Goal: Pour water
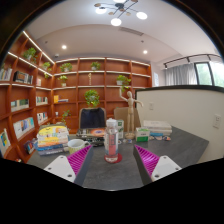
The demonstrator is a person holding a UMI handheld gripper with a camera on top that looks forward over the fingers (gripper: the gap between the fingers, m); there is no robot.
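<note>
- Currently, gripper view: tongs (111,165) spread wide above the bench (170,150), pinching nothing.
- Just ahead, between the pads: clear water bottle (111,142), upright, untouched; white bowl (76,145) close beside it.
- Beyond: wooden mannequin (128,112), shelves of plants.
- Likely risk: nudging the slim bottle off-centre, tipping it; squeezing soft plastic too hard, spilling water.

1. Your bottle (111,140) stood between the fingers of the tool (112,162), but its lower end was hidden behind the desk (110,175) edge region, so you could not tell whether the pads (79,159) touched it.
2. The label on the bottle was too small to read.
3. The boxes (155,130) beyond the right finger were too small to identify.
4. The items by the bowl (75,145) were blurred together.
</note>
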